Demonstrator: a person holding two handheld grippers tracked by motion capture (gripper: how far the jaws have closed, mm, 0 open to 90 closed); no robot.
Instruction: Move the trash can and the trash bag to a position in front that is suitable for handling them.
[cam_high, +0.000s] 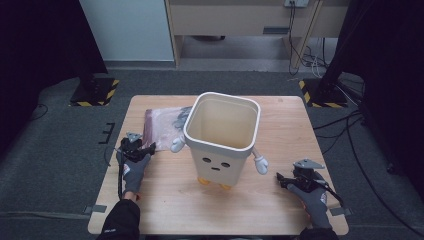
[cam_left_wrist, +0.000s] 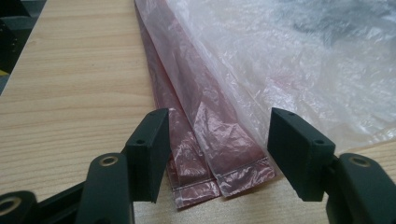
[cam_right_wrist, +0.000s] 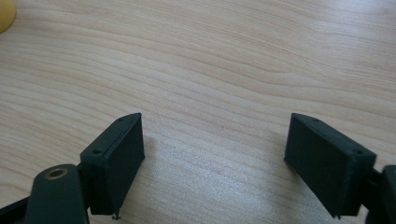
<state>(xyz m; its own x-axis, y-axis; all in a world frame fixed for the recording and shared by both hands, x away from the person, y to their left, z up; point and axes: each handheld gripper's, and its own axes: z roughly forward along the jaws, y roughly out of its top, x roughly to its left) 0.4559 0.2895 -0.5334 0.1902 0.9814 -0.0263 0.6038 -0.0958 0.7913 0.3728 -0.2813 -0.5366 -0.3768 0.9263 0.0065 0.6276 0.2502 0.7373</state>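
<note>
The left gripper (cam_left_wrist: 217, 154) is straddling the folded corner of the bag (cam_left_wrist: 224, 154), lying flat on the table (cam_high: 165, 200) left of the bin (cam_high: 222, 137), jaws apart, probably needing to pinch next, while the right gripper (cam_right_wrist: 215, 158) is resting wide open, holding nothing.

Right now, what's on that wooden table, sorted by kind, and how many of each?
Cartoon-faced bin: 1
Folded pinkish plastic bag: 1
Hand-held gripper: 2, the left hand-held gripper with its jaws around the bag's corner, the right hand-held gripper over bare wood
Total: 4
</note>
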